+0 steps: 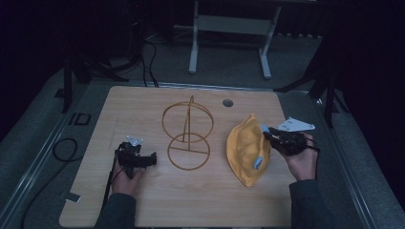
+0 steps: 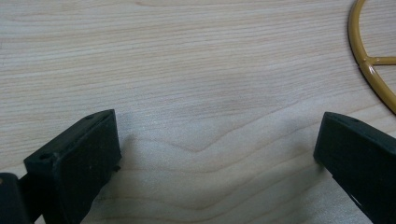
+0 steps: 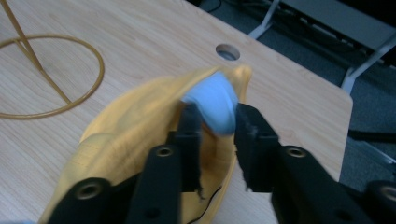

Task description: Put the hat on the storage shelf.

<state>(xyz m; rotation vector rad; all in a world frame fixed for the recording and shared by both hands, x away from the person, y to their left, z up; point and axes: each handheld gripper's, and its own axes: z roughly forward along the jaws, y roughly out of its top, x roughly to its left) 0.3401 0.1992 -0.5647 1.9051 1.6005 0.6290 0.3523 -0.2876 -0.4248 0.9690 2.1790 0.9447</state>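
Note:
A yellow fabric hat (image 1: 246, 150) lies on the wooden table (image 1: 143, 205), right of centre. My right gripper (image 1: 267, 135) is at the hat's upper right rim. In the right gripper view its jaws (image 3: 217, 116) stand slightly apart, with a pale blue tab (image 3: 212, 105) of the hat (image 3: 135, 121) between the tips. I cannot see the pads pressing on it. A gold wire stand (image 1: 187, 136) with two rings stands mid-table. My left gripper (image 1: 152, 160) rests low at the left, pointing at the stand. Its jaws (image 2: 217, 135) are wide open over bare wood.
A round cable hole (image 1: 228, 102) sits near the table's far edge, behind the hat. On the floor beyond the table stands a white-legged frame (image 1: 229, 28). A black cable loop (image 1: 64, 148) lies on the floor to the left. The stand's base ring (image 2: 369, 65) lies just right of my left jaws.

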